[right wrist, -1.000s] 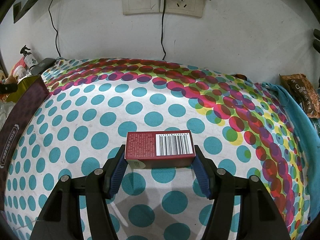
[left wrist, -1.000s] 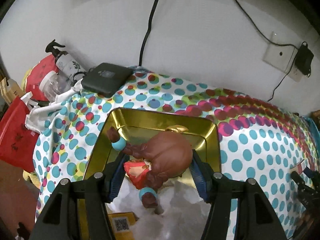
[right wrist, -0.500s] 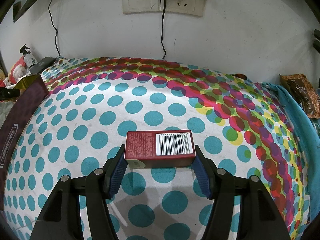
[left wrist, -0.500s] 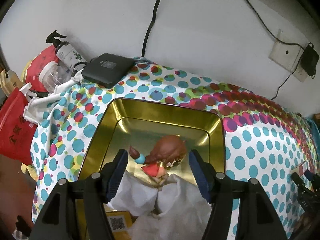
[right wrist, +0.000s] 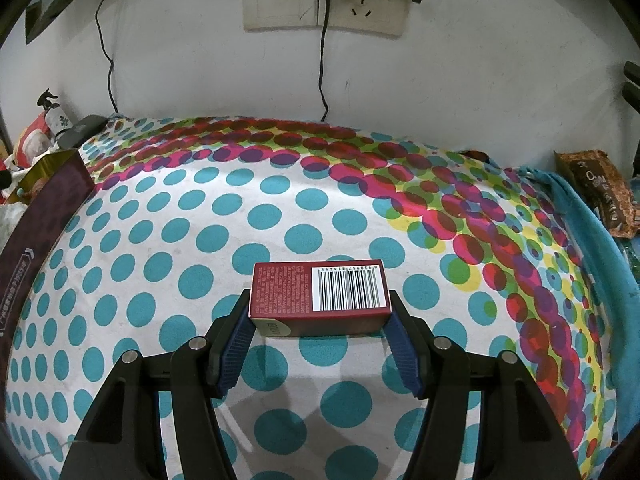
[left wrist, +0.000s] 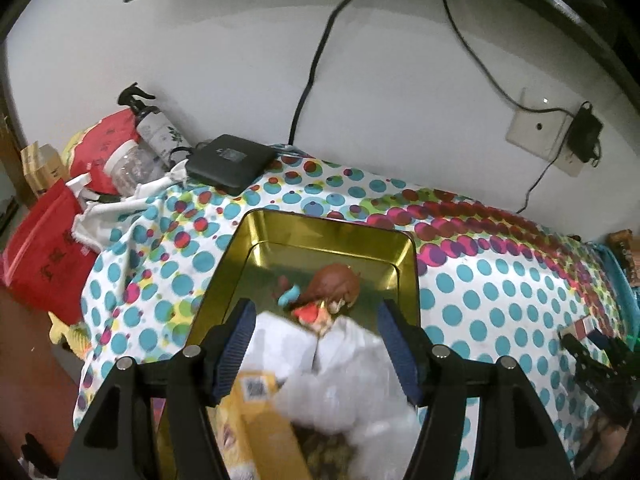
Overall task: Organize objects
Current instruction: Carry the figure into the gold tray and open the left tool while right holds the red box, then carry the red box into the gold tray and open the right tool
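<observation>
Left hand-held gripper (left wrist: 316, 330) hangs over the gold tin (left wrist: 408, 264), jaws spread wide, nothing between them. The tin sits on the table under a polka-dot cloth (left wrist: 480, 292). Inside the tin, toward its far wall: a small figurine (left wrist: 334, 286) with brown hair, lying down, with a teal band and a red piece showing. On the near side of the figurine, touching it, is crumpled white plastic wrap (left wrist: 344, 368). A yellow box (left wrist: 260, 428) with a QR code lies in the tin's near left corner, partly under the wrap; this part of the picture is blurred.

Beyond the tin's far wall, at the table's back edge, rests a flat black device (left wrist: 232, 162) with a cable running up the wall. Left of the tin, off the cloth edge: a spray bottle (left wrist: 154, 128), a clear jar (left wrist: 128, 164), red bags (left wrist: 40, 248).

Right hand-held gripper (right wrist: 320, 314) is closed on a dark red carton (right wrist: 320, 296), one blue pad on each short end, barcode face up. The carton is near the cloth, well right of the tin; whether it touches the cloth, I cannot tell. The tin's maroon outer side (right wrist: 44, 236) shows at the left edge of the right wrist view. A wall socket (right wrist: 324, 2) is on the wall behind the carton.
</observation>
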`<state>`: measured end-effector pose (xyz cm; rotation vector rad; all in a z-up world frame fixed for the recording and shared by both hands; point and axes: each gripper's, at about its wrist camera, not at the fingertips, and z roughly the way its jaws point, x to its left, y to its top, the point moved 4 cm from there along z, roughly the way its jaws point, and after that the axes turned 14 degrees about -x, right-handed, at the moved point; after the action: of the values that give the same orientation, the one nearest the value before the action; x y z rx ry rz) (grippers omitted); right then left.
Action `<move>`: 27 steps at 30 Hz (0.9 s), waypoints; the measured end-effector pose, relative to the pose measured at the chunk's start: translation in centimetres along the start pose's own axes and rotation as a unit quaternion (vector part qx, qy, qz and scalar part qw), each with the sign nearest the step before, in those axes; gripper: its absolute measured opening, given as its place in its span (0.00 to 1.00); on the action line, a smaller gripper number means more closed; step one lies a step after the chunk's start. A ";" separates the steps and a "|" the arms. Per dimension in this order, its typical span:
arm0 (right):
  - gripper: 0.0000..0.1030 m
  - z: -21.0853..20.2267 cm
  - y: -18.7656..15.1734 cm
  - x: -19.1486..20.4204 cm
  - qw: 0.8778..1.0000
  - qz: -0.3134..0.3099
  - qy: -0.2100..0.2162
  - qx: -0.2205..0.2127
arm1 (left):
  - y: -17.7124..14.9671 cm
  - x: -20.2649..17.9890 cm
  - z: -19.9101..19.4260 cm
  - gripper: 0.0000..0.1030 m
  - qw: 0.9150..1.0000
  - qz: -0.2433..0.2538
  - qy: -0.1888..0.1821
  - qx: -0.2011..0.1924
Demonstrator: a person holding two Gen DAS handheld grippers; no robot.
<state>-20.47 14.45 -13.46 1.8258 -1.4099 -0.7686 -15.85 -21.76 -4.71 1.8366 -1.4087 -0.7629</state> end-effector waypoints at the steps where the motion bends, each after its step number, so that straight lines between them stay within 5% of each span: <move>1: 0.58 -0.1 0.1 0.0 1.000 0.000 -0.004 -0.004 | -0.2 0.2 -0.6 0.64 1.000 0.001 0.002 -0.001; 15: 0.58 -1.7 1.0 2.3 0.999 0.004 0.025 -0.039 | -3.9 0.7 -11.9 0.65 0.991 0.111 0.023 -0.077; 23: 0.58 -5.8 6.8 12.6 0.988 -0.039 0.124 -0.087 | -5.4 1.9 -15.6 0.69 0.990 0.108 0.025 -0.083; 27: 0.58 -7.2 8.9 18.8 0.978 -0.048 0.182 -0.086 | -5.7 3.5 -17.2 0.69 0.995 0.064 0.006 -0.078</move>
<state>-15.36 -4.09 -2.77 1.7985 -0.9953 -0.5484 1.78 -21.25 0.63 1.6128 -1.4034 -0.7734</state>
